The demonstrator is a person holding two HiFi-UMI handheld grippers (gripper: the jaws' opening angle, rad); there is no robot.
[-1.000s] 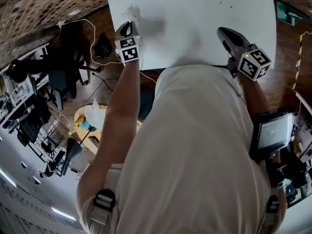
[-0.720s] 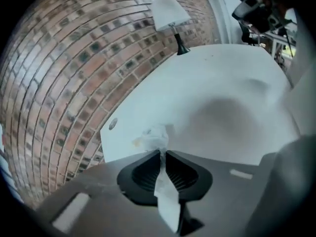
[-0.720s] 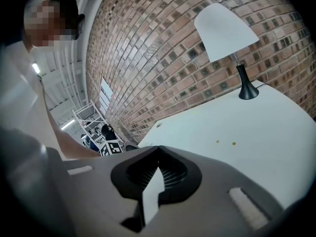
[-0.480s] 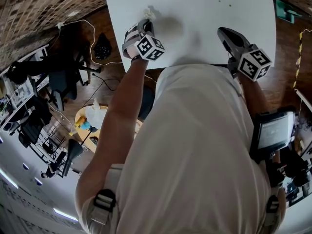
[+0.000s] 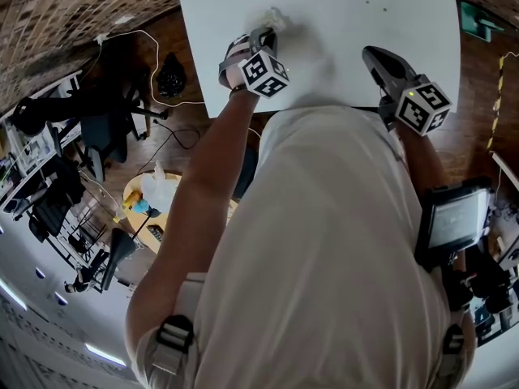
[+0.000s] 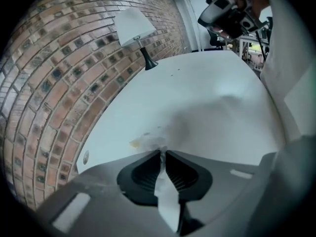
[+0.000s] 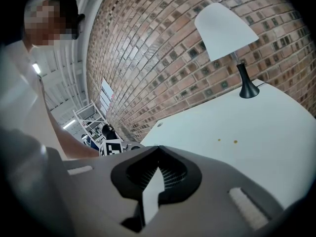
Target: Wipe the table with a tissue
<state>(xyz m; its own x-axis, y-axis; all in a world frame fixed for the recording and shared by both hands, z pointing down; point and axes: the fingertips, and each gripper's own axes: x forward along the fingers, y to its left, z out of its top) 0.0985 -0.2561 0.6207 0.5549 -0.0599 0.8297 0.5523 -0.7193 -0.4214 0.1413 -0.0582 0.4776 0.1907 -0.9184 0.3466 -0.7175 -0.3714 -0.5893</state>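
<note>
At the left, the left tool (image 5: 268, 36) points down at the white tabletop (image 5: 413, 23), its jaws clamped on a crumpled tissue (image 5: 273, 16). The tissue bunches out past the jaw tips and presses on the tabletop near its left edge. Farther right, small dark specks (image 5: 366, 6) dot the surface. At the right, the right tool (image 5: 371, 54) is over the near edge, jaws together with nothing between them. A white lamp (image 7: 224, 31) stands at the far end, by a brick wall (image 7: 148, 58).

On the table (image 5: 405, 6), the tissue (image 5: 274, 16) lies left of the right gripper (image 5: 369, 53).
</note>
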